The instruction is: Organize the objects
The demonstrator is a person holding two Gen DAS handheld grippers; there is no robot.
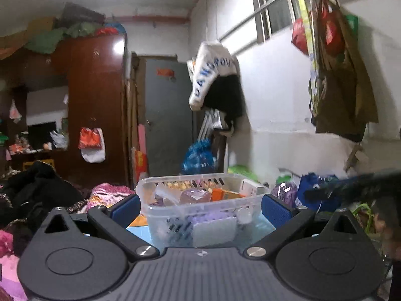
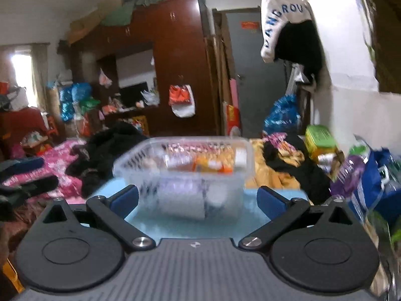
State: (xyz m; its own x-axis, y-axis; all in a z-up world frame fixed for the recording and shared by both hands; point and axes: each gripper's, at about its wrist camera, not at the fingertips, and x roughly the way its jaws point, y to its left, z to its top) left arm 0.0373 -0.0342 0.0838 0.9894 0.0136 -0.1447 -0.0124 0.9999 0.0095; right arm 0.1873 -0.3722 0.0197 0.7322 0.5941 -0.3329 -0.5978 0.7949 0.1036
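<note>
My left gripper (image 1: pixel 200 207) sits nearest, jaws spread wide, nothing held; clear plastic basket (image 1: pixel 175 210) at 12 o'clock between the blue pads (image 1: pixel 126 207), on a light-blue table (image 1: pixel 260 228). Right gripper (image 2: pixel 198 199) likewise wide open, empty; same basket (image 2: pixel 184 175) at 12, blurred. Wardrobe (image 2: pixel 180 57) beyond.

Spread tool (image 2: pixel 198 198) facing filled basket (image 2: pixel 184 168)
</note>
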